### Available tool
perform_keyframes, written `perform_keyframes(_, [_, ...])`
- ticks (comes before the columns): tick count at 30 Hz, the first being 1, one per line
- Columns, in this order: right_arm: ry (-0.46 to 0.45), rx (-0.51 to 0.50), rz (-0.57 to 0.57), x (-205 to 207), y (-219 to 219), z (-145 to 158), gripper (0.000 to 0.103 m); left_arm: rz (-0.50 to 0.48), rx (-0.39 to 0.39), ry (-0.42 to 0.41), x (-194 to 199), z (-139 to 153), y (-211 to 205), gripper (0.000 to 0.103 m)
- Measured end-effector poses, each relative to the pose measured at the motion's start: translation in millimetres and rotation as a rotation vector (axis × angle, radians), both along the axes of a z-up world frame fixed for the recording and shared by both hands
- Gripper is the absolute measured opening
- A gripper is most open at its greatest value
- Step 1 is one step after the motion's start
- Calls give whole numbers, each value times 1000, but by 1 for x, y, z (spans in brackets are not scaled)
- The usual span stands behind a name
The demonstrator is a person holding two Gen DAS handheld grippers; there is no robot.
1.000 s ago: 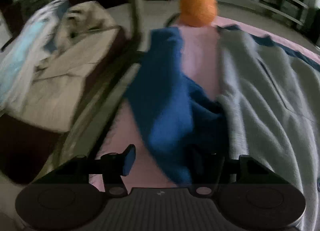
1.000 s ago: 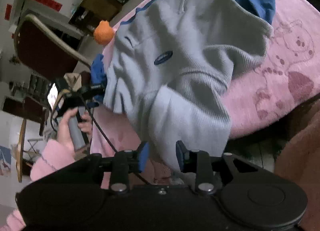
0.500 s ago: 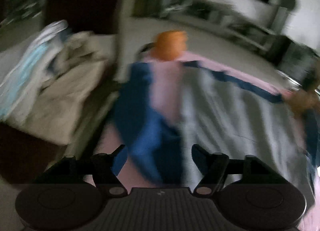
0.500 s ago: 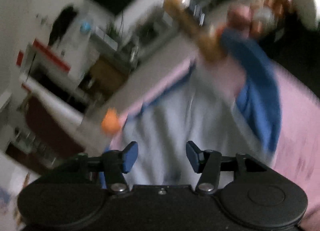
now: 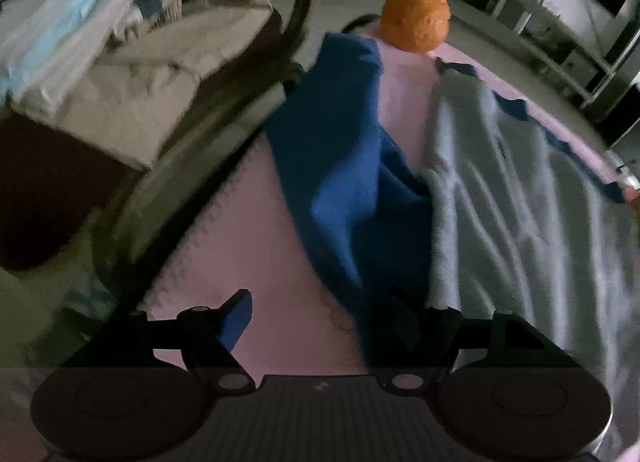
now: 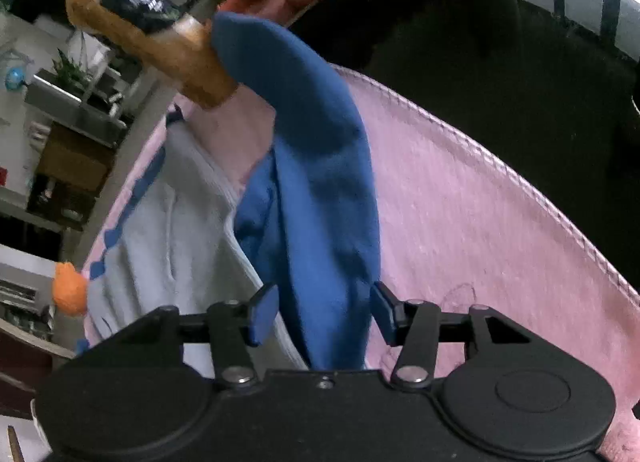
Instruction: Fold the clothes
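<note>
While the pink fleece blanket (image 5: 248,229) spreads beneath everything, we see the pale grey knitted sweater (image 5: 520,221) lying flat on it, its blue sleeves running out to either side. Our left gripper (image 5: 340,318) stands wide, one blue sleeve (image 5: 340,165) passing between the fingers, though we cannot tell whether the right-hand pad touches the cloth. Our right gripper (image 6: 324,314) straddles the other blue sleeve (image 6: 320,189), its jaws closing, with a visible gap on the left pad's side. Beyond the sweater's far end sits a round orange fuzzy ball (image 5: 416,21). Beside the blanket, beige and pale folded clothes (image 5: 132,73) are piled.
</note>
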State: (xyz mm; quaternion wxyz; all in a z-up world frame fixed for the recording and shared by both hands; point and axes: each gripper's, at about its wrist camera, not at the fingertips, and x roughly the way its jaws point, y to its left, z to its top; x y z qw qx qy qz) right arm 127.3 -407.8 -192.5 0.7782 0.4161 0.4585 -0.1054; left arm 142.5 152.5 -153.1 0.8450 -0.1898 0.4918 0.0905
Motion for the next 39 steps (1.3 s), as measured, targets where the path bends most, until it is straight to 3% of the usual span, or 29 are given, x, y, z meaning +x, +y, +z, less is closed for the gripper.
perform_keyframes(3, [28,50,6,-5,5,-6,50,2,-17,33,-9,-5,-8,71])
perform_keyframes(8, [51,-11,56,-4,19,-4,50,51,-40,32,-4,-8,1,70])
perform_keyframes(13, [59,-32,80,-1,24,-4,50,38,68,8,29,-13,-15,71])
perform_keyframes(14, [64,-40,82,0,25,-5,50,24,99,-4,29,-13,-21,66])
perform_keyframes(16, [62,-60,86,0,28,-4,50,-10,157,-28,29,-11,-33,29])
perform_keyframes(17, [60,-74,89,-1,30,-4,50,-28,176,-42,27,-10,-39,23])
perform_keyframes(18, [57,-88,91,-1,32,-4,48,-45,195,-56,25,-9,-44,5])
perform_keyframes(20, [54,-121,69,-4,33,-3,35,-56,231,-80,20,-4,-50,5])
perform_keyframes(21, [46,-133,61,-5,34,-2,18,-47,242,-95,15,0,-49,4])
perform_keyframes(24, [-3,-172,33,-14,37,8,10,5,268,-150,-4,20,-41,3])
perform_keyframes(27, [-111,-141,-13,-37,35,26,9,56,267,-218,-26,41,-25,3])
perform_keyframes(29, [-164,-80,-34,-53,28,32,9,76,246,-174,-32,35,-16,3])
perform_keyframes(31, [-105,-62,-53,-56,21,22,9,93,251,-110,-33,25,-12,3])
perform_keyframes(33, [-40,-73,-57,-53,16,12,9,74,317,-32,-25,12,-16,5])
perform_keyframes(36, [15,-137,-9,-43,21,7,12,44,368,-16,-23,10,-22,11])
perform_keyframes(39, [-6,-161,14,-47,23,14,28,59,386,-28,-31,15,-21,23])
